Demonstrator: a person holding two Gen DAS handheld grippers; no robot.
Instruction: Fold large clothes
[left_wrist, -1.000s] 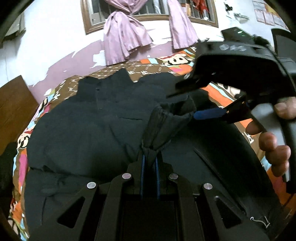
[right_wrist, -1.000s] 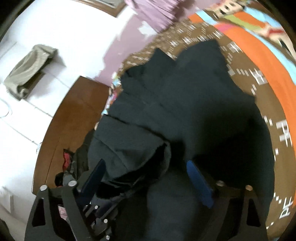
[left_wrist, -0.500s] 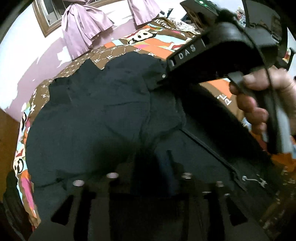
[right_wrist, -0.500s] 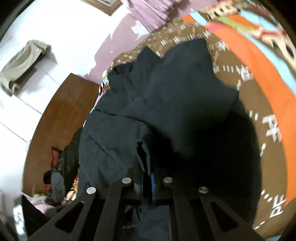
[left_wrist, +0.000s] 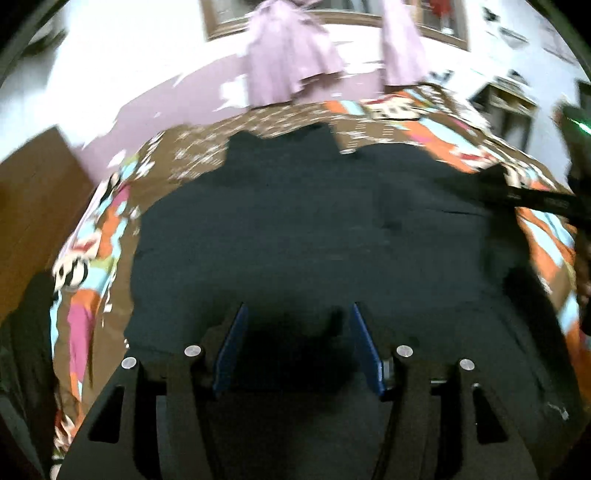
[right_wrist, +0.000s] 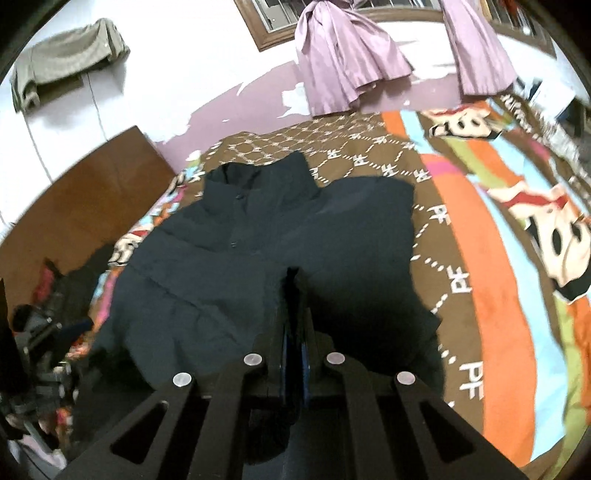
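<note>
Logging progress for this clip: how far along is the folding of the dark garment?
Early. Done: the dark garment lies spread on the bedspread, collar away from the cameras. In hand: the right gripper is shut on a pinch of its cloth; the left gripper is opening, with no cloth pinched between its pads. Left: no neat fold shows yet, so nearly all the folding.

Left-wrist view blurred; jacket (left_wrist: 314, 229) hem cut off.
</note>
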